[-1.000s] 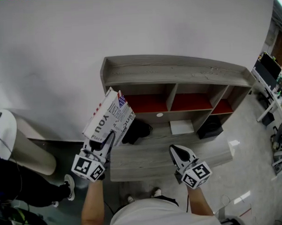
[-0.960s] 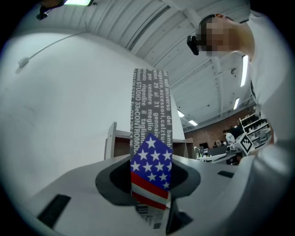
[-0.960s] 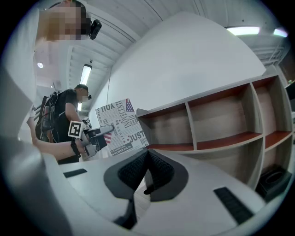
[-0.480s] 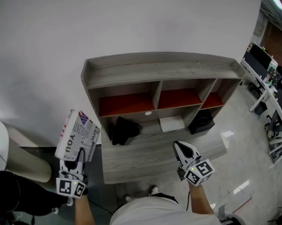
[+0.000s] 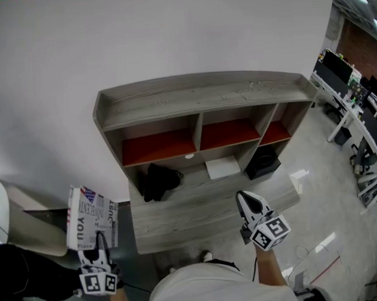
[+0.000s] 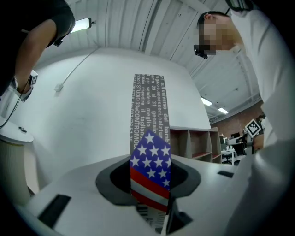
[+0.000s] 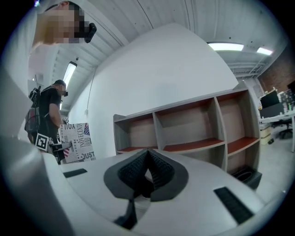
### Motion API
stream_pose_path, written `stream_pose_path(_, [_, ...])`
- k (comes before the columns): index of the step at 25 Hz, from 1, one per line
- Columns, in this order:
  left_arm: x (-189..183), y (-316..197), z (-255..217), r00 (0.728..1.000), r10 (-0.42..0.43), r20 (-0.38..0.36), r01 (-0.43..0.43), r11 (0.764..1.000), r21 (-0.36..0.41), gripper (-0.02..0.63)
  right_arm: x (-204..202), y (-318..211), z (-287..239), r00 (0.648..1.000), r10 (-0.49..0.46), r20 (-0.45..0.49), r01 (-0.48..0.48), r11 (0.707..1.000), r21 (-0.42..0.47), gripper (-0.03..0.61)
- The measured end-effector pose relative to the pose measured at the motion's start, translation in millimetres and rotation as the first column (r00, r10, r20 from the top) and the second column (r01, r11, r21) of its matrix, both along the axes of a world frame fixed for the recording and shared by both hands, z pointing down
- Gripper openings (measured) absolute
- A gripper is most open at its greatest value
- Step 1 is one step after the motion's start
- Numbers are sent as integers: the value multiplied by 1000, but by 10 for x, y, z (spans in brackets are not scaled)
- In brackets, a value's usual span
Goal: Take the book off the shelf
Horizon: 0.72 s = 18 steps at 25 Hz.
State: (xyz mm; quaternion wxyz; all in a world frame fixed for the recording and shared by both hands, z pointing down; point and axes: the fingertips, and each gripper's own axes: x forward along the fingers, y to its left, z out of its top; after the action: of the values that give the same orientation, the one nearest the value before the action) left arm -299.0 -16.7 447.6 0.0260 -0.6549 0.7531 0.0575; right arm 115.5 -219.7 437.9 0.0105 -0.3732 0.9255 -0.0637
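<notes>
From my station the shelf [image 5: 199, 94] reads as grey wood with a visible grain and a matt finish. Its back panels [image 5: 157, 148] are a smooth, flat red. The book [image 5: 90, 213] has a printed paper cover with little sheen. The left gripper [image 5: 100, 237] and right gripper [image 5: 242, 199] have smooth white plastic shells. The right one's dark ribbed pads [image 7: 161, 168] look rubbery. The floor [image 5: 313, 185] is glossy and mirrors the lights. The wall [image 5: 141, 37] is plain matt white.
</notes>
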Motion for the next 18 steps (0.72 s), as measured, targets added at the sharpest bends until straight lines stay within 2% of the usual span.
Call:
stream_pose_path(3, [67,-46,-24,999,34,28,-34,999,-8,161,-13,10,7,1000,1,3,-1,1000,-11,21])
stream_pose_path(10, [35,-93,-185,996,73,44,-75,997,37,161,-241,96,-103,1000,-19,10,19,1000,18,21])
stream_pose_path(18, [-131,-71,-153,993,115,40,-116,993,34,162,-312,281,-21,1000,23,16,-23,1000,-11,21])
